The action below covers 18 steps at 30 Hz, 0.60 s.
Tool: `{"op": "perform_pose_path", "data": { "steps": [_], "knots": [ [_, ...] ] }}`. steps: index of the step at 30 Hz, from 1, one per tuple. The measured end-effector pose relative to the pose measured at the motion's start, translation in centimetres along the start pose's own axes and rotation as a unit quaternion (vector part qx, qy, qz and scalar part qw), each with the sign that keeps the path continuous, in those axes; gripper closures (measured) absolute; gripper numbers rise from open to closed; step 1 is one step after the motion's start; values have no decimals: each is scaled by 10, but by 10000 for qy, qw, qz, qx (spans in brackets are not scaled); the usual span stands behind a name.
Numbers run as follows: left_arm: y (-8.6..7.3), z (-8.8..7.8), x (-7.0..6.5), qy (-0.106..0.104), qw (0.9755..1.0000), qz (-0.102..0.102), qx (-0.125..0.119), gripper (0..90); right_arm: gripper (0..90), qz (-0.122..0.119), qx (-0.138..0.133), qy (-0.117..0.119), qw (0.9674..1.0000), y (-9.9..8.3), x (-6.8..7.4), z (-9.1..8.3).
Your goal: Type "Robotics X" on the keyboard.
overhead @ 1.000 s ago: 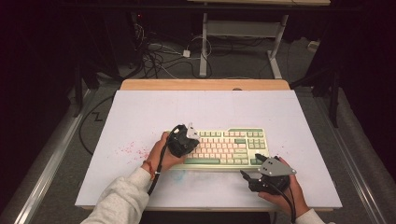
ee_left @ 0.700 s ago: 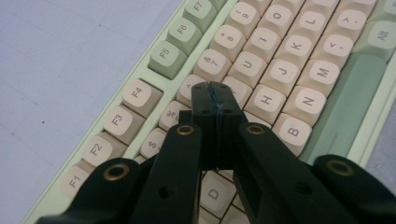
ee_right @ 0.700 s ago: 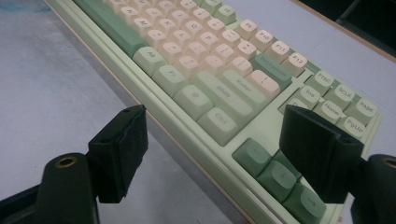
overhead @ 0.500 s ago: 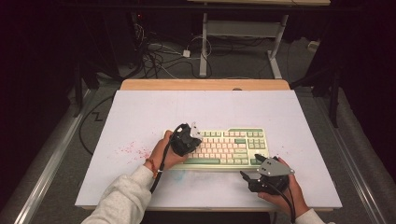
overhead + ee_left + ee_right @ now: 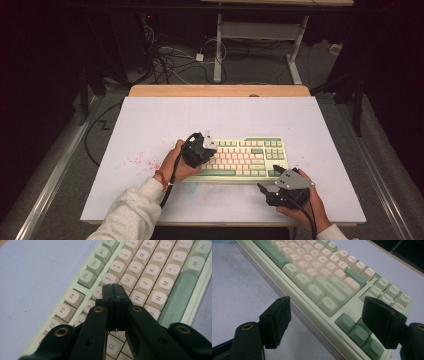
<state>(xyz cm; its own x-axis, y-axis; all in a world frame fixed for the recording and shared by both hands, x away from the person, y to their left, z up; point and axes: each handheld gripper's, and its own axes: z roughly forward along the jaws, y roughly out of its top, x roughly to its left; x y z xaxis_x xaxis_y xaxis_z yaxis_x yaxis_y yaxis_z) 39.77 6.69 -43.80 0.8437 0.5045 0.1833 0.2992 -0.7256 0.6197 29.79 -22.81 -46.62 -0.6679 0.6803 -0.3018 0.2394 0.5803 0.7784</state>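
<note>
A pale green and cream keyboard (image 5: 250, 156) lies on the white table top (image 5: 200, 117), a little right of the middle. My left gripper (image 5: 201, 149) hovers over the keyboard's left half, tips pointing down at the keys. In the left gripper view the keyboard (image 5: 150, 277) runs diagonally and my left gripper (image 5: 115, 291) is shut, pads pressed flat together with nothing between them, just above the keys near the 7 and U. My right gripper (image 5: 269, 180) is at the keyboard's near right corner. It stands open (image 5: 329, 312), its jaws straddling the front edge of the keyboard (image 5: 319, 277) by the arrow keys.
Red specks (image 5: 142, 160) dot the table top left of the keyboard, and a faint bluish smear (image 5: 192, 187) lies near the front edge. A wooden strip (image 5: 220, 91) borders the far edge. Cables (image 5: 170, 60) and a desk frame (image 5: 255, 37) stand on the floor beyond.
</note>
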Motion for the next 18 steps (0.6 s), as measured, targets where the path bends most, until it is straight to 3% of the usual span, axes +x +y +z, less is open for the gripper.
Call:
{"op": "perform_pose_path", "data": {
  "steps": [9, 18],
  "knots": [
    [-6, -15, 3, 82, 9996, -28, -272, 780, 241, -8, -6, 1, 10000, 0, -1, -1],
    [-16, -28, 4, 371, 9975, -28, -601, 551, 242, 7, -27, -20, 10000, 0, -2, -2]
  ]
}}
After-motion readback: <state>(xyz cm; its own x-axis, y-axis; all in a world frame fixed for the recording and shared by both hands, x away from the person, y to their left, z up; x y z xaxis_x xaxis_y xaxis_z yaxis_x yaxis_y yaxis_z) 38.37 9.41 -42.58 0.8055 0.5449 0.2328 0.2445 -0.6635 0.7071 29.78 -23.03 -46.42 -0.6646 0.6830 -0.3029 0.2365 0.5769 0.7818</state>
